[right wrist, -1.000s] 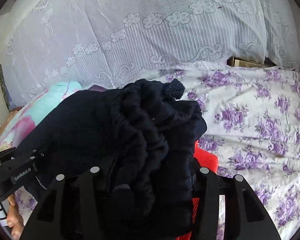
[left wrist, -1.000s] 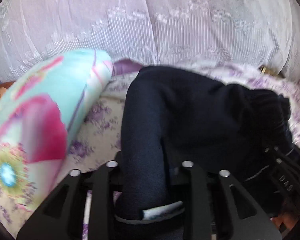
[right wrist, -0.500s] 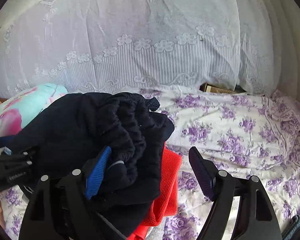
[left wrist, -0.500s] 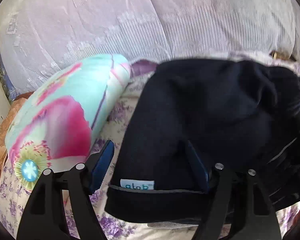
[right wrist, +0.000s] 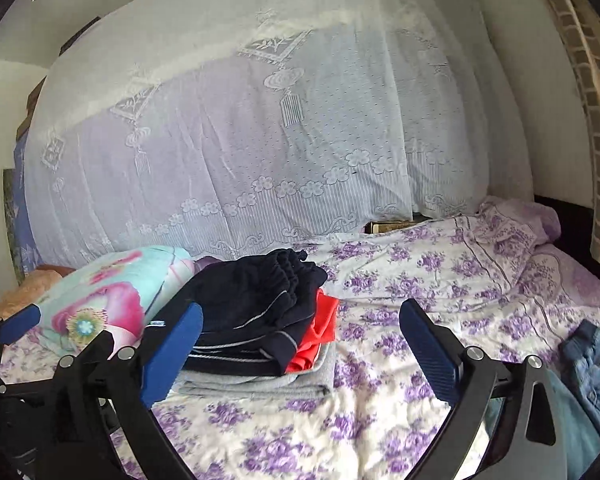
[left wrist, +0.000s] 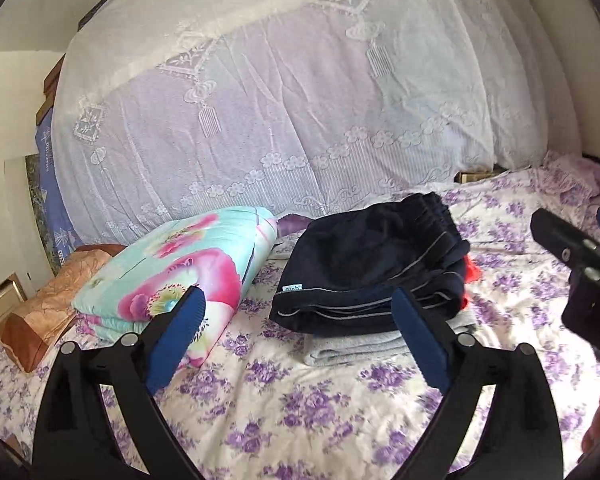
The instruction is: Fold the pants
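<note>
**Both tools spreading wide, navy pants folded on the pile**

Here's the left tool [left wrist: 296, 332], jaws opening wide with nothing between the blue pads [left wrist: 176, 334], only flowered bedsheet [left wrist: 300, 412] showing through the gap. Just past it, at 12 o'clock from the tool, sit the pants [left wrist: 364, 268]: dark navy, folded into a thick bundle, grey piping along the edges and a small white label on the near left corner. They lie on top of a stack, with a red garment [left wrist: 470, 274] peeking out at the stack's 3 o'clock side and a grey folded cloth [left wrist: 352, 348] at the bottom.

Over to the right tool [right wrist: 298, 344], jaws likewise opening, empty, its pads clear of any fabric. From this view the pants [right wrist: 252, 308] are at 11 o'clock, gathered waistband bunched at the far end. The red garment [right wrist: 318, 332] is sandwiched beneath them, the grey cloth [right wrist: 260, 384] under that.

At 9 o'clock of the stack, a rolled quilt [left wrist: 172, 272] in turquoise and pink lies just beside it. A white lace cover [left wrist: 300, 100] drapes a tall heap behind everything. At 3 o'clock in the right view, blue jeans [right wrist: 592, 364] lie well apart on the bed.
</note>
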Motion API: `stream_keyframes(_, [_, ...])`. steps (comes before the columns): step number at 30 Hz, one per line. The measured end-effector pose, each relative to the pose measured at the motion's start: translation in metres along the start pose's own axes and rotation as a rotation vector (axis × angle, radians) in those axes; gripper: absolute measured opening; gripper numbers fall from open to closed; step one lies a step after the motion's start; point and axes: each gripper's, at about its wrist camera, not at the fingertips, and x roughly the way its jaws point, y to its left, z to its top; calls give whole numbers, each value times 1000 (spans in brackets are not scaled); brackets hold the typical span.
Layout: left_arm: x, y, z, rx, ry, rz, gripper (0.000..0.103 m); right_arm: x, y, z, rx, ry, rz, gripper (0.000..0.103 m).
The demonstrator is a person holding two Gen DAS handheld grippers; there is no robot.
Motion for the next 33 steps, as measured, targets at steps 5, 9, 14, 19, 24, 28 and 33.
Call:
stream_keyframes(5, [-54, 13, -9, -72, -4, -37, 95, -52, 6, -6, -22, -11, -3, 99])
stream_keyframes(9, [-65, 20, -12, -124, 14, -54, 97, -62, 10, -4, -26, -17, -5, 99])
stream_keyframes(14, [-56, 13, -17, -70, 27, -48, 97, -43, 9, -9, -18, 42, 7, 99])
stream_keyframes(19, [-44, 19, -24, -87, 60, -60, 98, -31, 11, -16, -6, 68, 37, 99])
stream_keyframes(24, [-40, 15, -29, -73, 75, -74, 98, -30, 18, -18, -56, 68, 14, 99])
stream_keyframes(28, [-43, 12, -29, -55, 73, -70, 98, -33, 17, -17, -59, 64, -10, 99])
stream_keyframes(33, [-43, 19, -28, -88, 88, -82, 98, -39, 12, -12, -55, 45, -66, 99])
